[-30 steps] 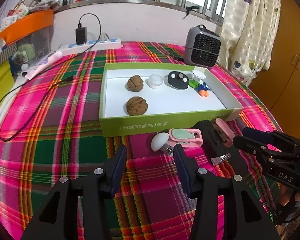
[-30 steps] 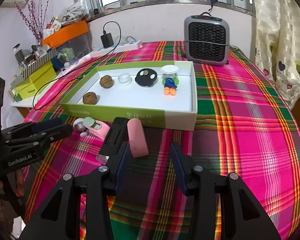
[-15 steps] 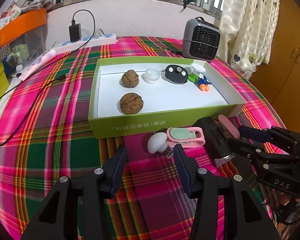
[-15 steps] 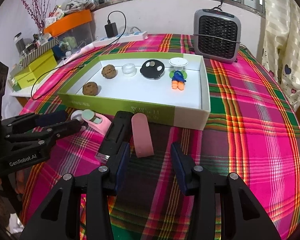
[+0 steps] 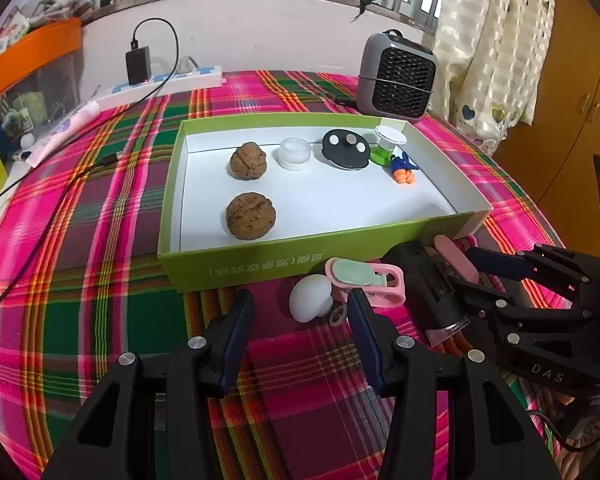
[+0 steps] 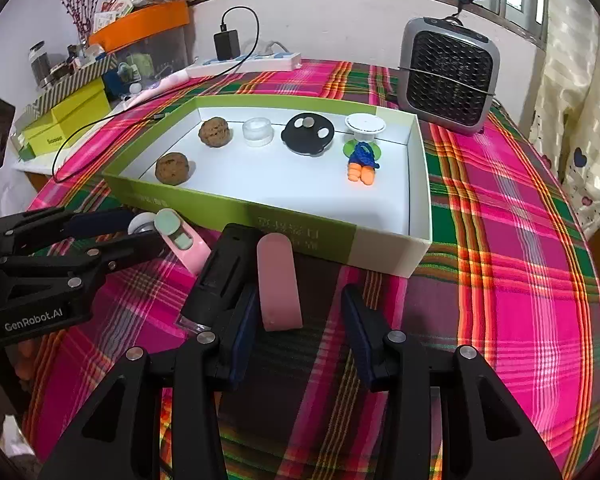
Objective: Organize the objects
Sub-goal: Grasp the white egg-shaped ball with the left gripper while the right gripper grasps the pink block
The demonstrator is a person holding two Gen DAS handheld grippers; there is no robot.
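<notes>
Presumably the flat pink plastic bar (image 6: 279,283), lower centre, was light and rigid (grip its long sides); right gripper (image 6: 298,332) and left gripper (image 5: 300,332) stood apart, empty.

A shallow green box (image 5: 260,268) with a white inside holds two walnuts (image 5: 251,216), a small clear jar (image 5: 295,153), a black disc (image 5: 346,149), a white-topped green piece (image 5: 388,142) and an orange-and-blue toy (image 5: 404,168). Just outside its front wall lie a white knob (image 5: 310,298), a pink clip (image 5: 364,278), a black block (image 6: 224,276) and a pink bar (image 6: 279,282), side by side on the plaid counter (image 6: 520,240).
</notes>
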